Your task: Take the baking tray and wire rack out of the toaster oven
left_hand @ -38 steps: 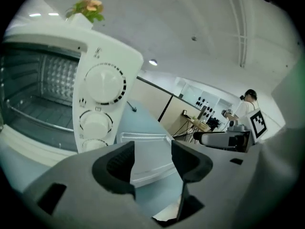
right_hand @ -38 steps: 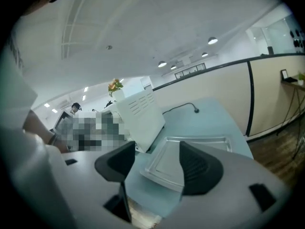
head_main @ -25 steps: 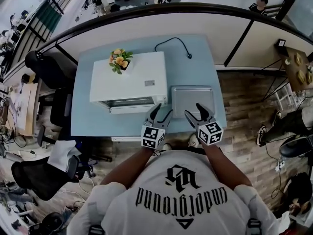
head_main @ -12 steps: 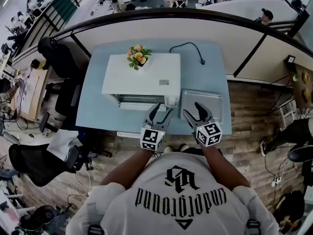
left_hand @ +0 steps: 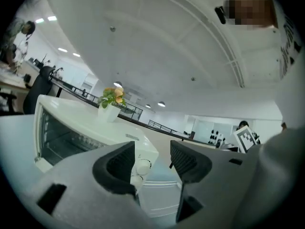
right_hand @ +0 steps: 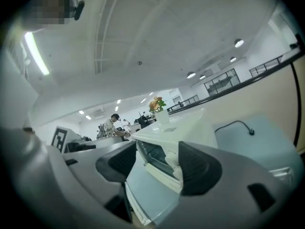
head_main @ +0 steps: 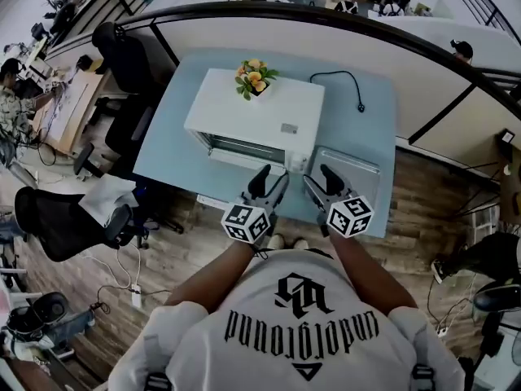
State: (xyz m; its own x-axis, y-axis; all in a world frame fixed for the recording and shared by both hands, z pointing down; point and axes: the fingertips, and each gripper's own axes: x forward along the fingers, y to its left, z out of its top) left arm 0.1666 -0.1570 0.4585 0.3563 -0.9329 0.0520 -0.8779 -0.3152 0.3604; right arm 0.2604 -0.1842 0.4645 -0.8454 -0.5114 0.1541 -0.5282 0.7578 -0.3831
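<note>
The white toaster oven [head_main: 259, 114] stands on the light-blue table [head_main: 167, 157], its glass front [head_main: 241, 147] turned toward me. A silvery baking tray [head_main: 352, 169] lies flat on the table just right of the oven. My left gripper [head_main: 271, 177] hovers open and empty at the table's front edge, off the oven's front right corner. My right gripper [head_main: 317, 177] is open and empty too, beside the tray's near left corner. In the left gripper view the oven [left_hand: 90, 128] sits left of the gripper [left_hand: 151, 159]. The right gripper view shows the oven front [right_hand: 159, 154] between the jaws of the gripper [right_hand: 155, 161], well beyond them.
A small white pot of orange flowers [head_main: 255, 77] stands on the oven top. A black power cord [head_main: 342, 80] trails across the table's back right. Black office chairs [head_main: 61, 222] stand on the floor at left. A curved partition [head_main: 326, 31] runs behind the table.
The head view has swung, so table and oven now sit skewed. Both grippers have lifted a little at the table's front edge. Their jaws stay apart with nothing in them.
</note>
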